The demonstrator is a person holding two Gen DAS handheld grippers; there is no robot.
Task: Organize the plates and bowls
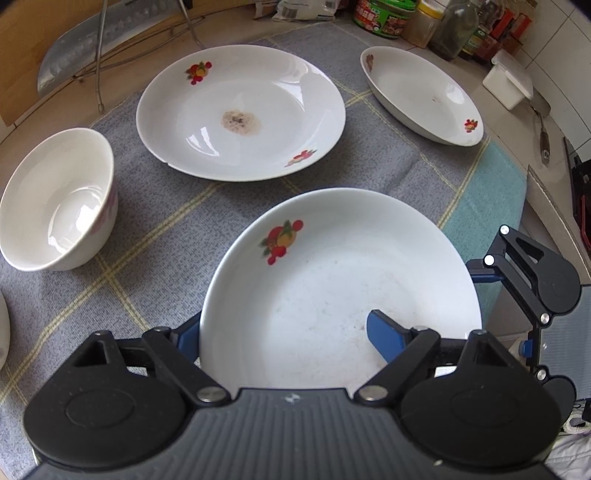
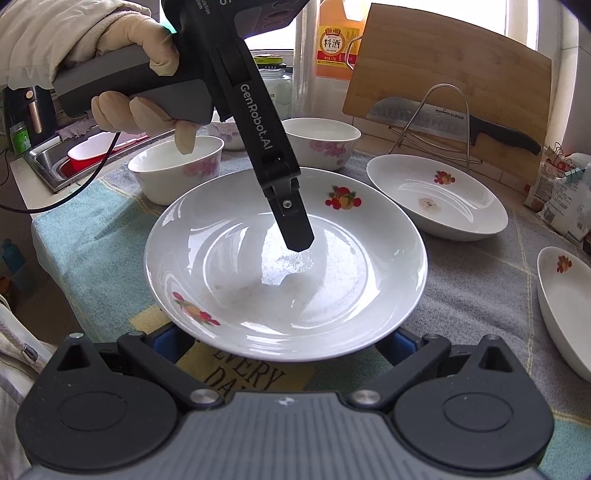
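Note:
A white plate with fruit prints is lifted off the cloth, also in the right wrist view. My left gripper is shut on the plate's near rim, one blue finger inside it and the other under the rim. In the right wrist view the left gripper's finger reaches into the plate. My right gripper is open, its fingers under the plate's near edge; contact is unclear. Two more fruit plates lie beyond. A white bowl stands at left.
A grey-blue checked cloth covers the counter. Three floral bowls stand behind the plate. A cutting board, a cleaver on a wire rack, jars and a sink ring the area.

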